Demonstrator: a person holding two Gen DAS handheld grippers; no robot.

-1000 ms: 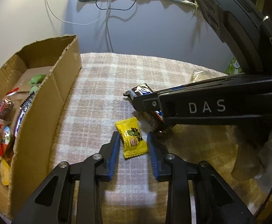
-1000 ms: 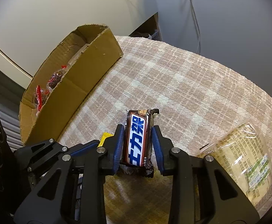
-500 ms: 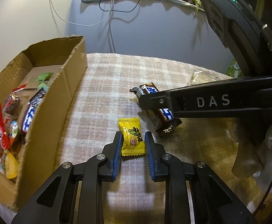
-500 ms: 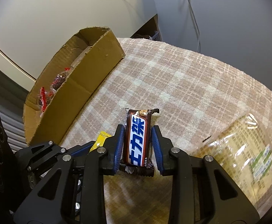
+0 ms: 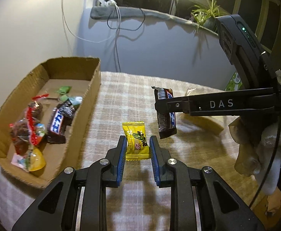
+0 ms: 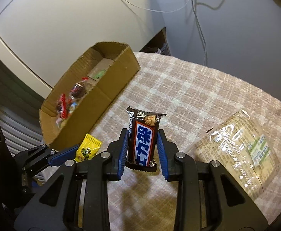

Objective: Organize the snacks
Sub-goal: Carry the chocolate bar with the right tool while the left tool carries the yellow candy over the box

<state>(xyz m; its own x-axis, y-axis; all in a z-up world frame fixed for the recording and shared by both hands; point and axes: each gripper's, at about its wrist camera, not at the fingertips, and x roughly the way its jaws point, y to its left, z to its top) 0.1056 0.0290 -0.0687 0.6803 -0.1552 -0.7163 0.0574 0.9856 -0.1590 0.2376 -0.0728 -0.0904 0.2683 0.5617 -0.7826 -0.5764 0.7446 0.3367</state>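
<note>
My left gripper [image 5: 137,148] is shut on a small yellow candy packet [image 5: 135,140], held above the plaid tablecloth [image 5: 128,96]. My right gripper [image 6: 142,142] is shut on a brown chocolate bar [image 6: 143,136] with a blue-and-white label, also lifted off the cloth. In the left wrist view that bar [image 5: 166,115] hangs to the right of the candy, pinched by the right gripper [image 5: 165,105]. The right wrist view shows the yellow candy [image 6: 88,148] at lower left. An open cardboard box [image 5: 83,113] with several snacks inside stands to the left.
A clear plastic packet [image 6: 242,150] with printed text lies on the cloth at the right. Inside the box are a second chocolate bar [image 5: 58,122] and red-tied sweets [image 5: 27,125]. White cables [image 5: 117,28] hang down the wall behind the table.
Both grippers have risen off the cloth with their snacks. The left jaws closed from beside the yellow candy onto it. The box interior shows more fully now.
</note>
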